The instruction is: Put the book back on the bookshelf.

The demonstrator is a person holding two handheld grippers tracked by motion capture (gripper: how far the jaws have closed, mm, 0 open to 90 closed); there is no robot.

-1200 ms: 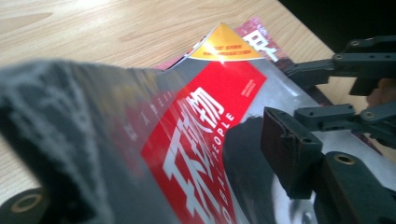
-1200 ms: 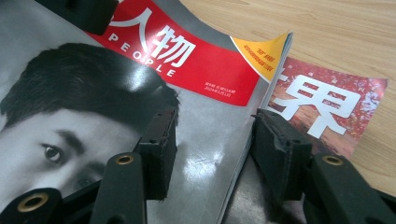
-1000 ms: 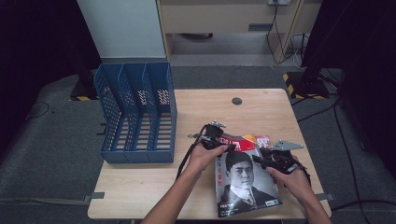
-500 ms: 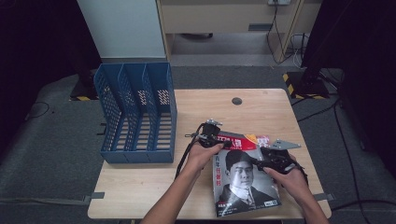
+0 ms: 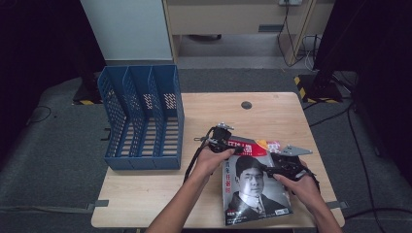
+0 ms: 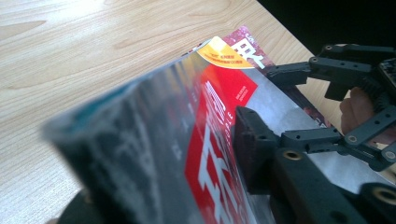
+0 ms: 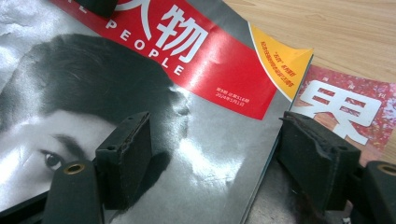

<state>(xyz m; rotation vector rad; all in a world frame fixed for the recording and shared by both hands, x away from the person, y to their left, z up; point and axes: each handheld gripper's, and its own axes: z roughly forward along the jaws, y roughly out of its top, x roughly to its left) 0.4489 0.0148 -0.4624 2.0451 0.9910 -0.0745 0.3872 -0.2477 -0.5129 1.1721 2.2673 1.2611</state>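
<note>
A magazine (image 5: 255,189) with a grey portrait cover and a red title band lies at the table's front right. Its top-left corner is lifted in my left gripper (image 5: 227,144), which is shut on it. In the left gripper view one pad (image 6: 254,149) presses on the cover (image 6: 210,107) and the other jaw is hidden beneath it; these jaws have just eased open slightly. My right gripper (image 5: 273,168) straddles the cover's (image 7: 187,140) right edge, open (image 7: 219,158), its jaws having just widened. A second red magazine (image 7: 345,107) lies underneath.
A blue three-slot file rack (image 5: 141,116) stands at the table's left. The wooden table (image 5: 272,116) has a round cable hole (image 5: 246,105) near its far edge. Cables run over the floor at the right.
</note>
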